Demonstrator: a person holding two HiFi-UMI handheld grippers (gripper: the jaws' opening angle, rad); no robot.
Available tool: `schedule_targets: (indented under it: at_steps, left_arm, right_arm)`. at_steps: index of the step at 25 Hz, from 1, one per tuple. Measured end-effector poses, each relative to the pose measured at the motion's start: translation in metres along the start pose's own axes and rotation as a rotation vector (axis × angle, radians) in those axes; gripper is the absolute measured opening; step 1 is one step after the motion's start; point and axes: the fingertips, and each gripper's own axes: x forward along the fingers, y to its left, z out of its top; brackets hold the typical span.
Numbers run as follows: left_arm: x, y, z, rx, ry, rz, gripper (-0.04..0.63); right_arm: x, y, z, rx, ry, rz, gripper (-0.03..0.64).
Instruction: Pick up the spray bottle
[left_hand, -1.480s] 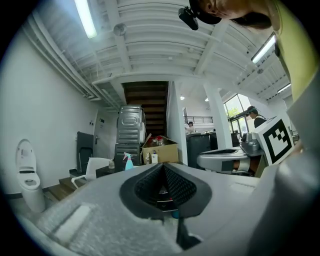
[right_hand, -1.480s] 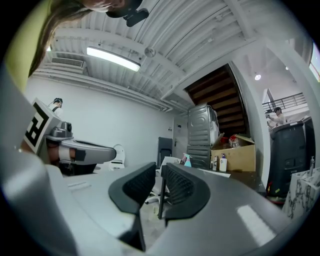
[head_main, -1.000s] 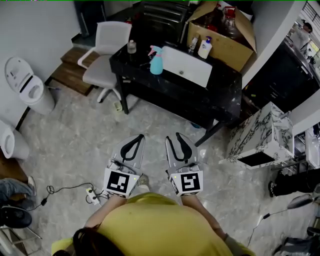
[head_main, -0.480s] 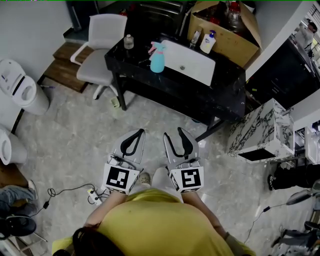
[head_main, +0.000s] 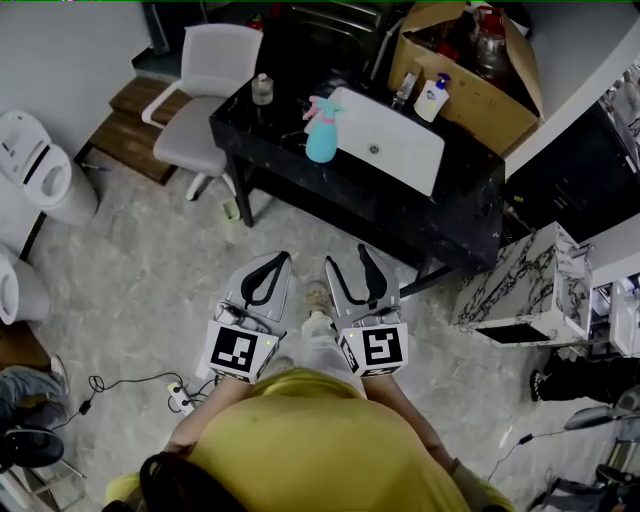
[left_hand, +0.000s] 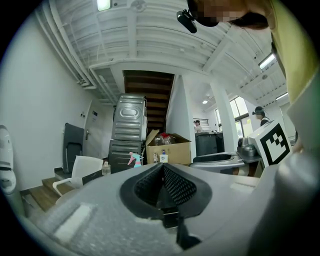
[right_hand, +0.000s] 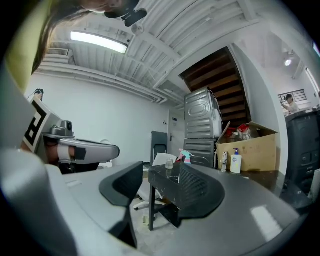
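The spray bottle (head_main: 322, 130), teal with a pink head, stands upright on the black table (head_main: 300, 175), just left of the white basin. Both grippers are held level over the floor, well short of the table. My left gripper (head_main: 274, 259) is shut with nothing in it. In the left gripper view the spray bottle (left_hand: 134, 159) shows small and far beyond the left gripper (left_hand: 161, 167). My right gripper (head_main: 347, 257) has its jaws apart and still opening, with nothing between them. Past the right gripper (right_hand: 160, 172) in its own view, the spray bottle (right_hand: 185, 156) stands on the table top.
A white basin (head_main: 390, 140), a small glass bottle (head_main: 262, 90) and a pump bottle (head_main: 433, 98) share the table. A cardboard box (head_main: 470, 70) sits behind, a white chair (head_main: 205, 75) at the left, a marble cabinet (head_main: 520, 285) at the right. A cable and power strip (head_main: 180, 400) lie on the floor.
The person and both grippers have moved closer to the table. The right gripper's jaws have spread wider apart. The left gripper's jaws stay together.
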Motion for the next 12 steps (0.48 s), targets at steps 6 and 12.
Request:
schedule_targets:
  at_steps: [6, 12]
  left_arm:
    - [0.075, 0.036, 0.003, -0.012, -0.01, 0.034, 0.006]
    - [0.146, 0.066, 0.01, -0.011, -0.01, 0.088, 0.006]
  right_arm:
    - [0.077, -0.048, -0.001, -0.008, 0.007, 0.048, 0.242]
    - [0.148, -0.093, -0.005, -0.022, 0.027, 0.127, 0.256]
